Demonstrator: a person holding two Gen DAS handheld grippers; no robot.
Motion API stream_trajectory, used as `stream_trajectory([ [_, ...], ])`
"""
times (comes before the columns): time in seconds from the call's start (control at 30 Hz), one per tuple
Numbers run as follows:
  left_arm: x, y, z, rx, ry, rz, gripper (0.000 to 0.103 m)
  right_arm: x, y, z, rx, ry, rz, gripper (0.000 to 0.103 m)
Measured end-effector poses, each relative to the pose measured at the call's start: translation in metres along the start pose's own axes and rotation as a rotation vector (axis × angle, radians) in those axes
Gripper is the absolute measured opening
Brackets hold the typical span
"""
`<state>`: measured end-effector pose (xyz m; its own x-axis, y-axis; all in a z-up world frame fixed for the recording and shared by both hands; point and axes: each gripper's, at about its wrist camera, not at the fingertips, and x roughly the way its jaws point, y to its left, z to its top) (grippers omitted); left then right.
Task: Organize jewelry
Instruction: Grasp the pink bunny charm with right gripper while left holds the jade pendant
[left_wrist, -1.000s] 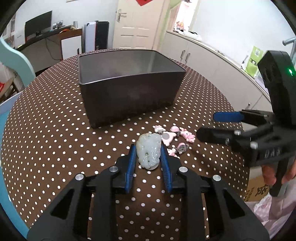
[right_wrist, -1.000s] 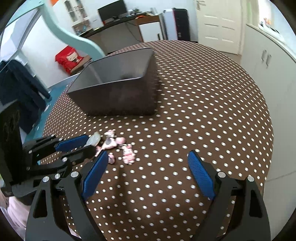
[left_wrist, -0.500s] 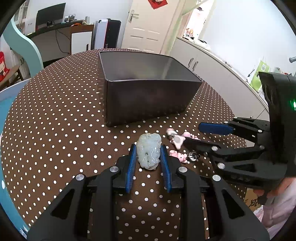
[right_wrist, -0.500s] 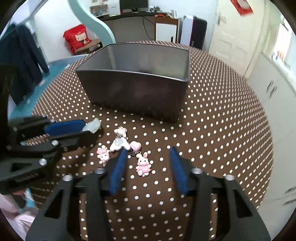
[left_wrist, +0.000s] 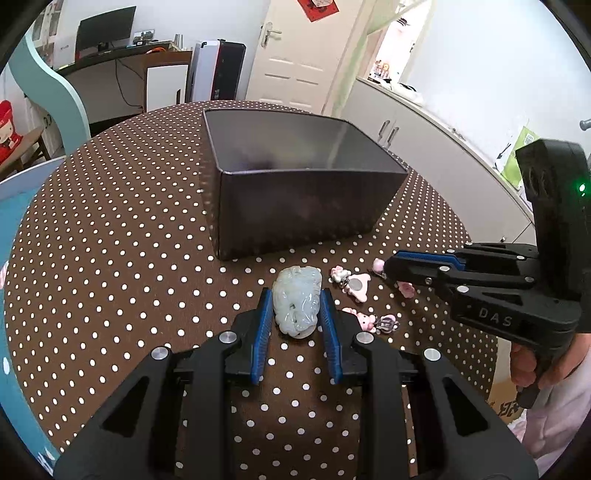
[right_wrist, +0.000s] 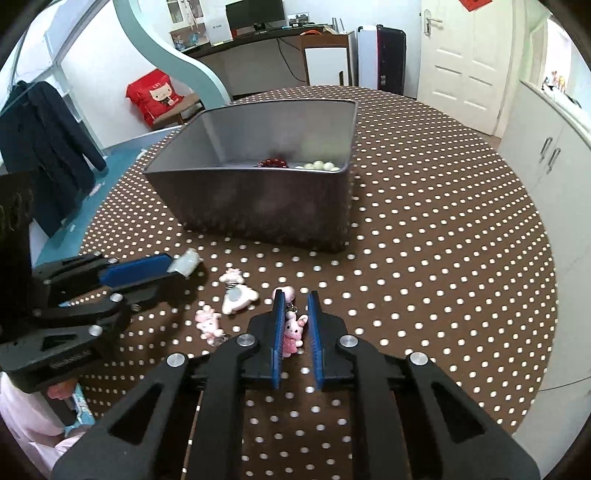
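The polka-dot worktop (right_wrist: 443, 229) carries a dark box (right_wrist: 258, 206) on its far side, with red and pale beads inside. Near it, the left gripper (left_wrist: 295, 306) has its fingers clenched on a pale jade pendant (left_wrist: 297, 301). To the right, the right gripper (right_wrist: 295, 325) has nearly closed around a pink bunny charm (right_wrist: 292, 334), amid other pink charms (right_wrist: 236, 295).

white door (left_wrist: 291, 61) 12 o'clock | desk with monitor (right_wrist: 255, 14) 11 o'clock | white cabinets (left_wrist: 417, 136) 2 o'clock | polka-dot tablecloth (left_wrist: 110, 258)
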<state>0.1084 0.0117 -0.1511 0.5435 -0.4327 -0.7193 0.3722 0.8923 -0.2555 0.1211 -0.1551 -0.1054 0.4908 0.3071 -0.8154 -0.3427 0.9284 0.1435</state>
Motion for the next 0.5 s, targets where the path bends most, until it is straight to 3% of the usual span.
stream_trajectory([
  [0.5,-0.023,0.001,0.011,-0.02,-0.064,-0.032,0.026,-0.046,-0.01,0.011,0.0,-0.113,-0.001,0.011],
])
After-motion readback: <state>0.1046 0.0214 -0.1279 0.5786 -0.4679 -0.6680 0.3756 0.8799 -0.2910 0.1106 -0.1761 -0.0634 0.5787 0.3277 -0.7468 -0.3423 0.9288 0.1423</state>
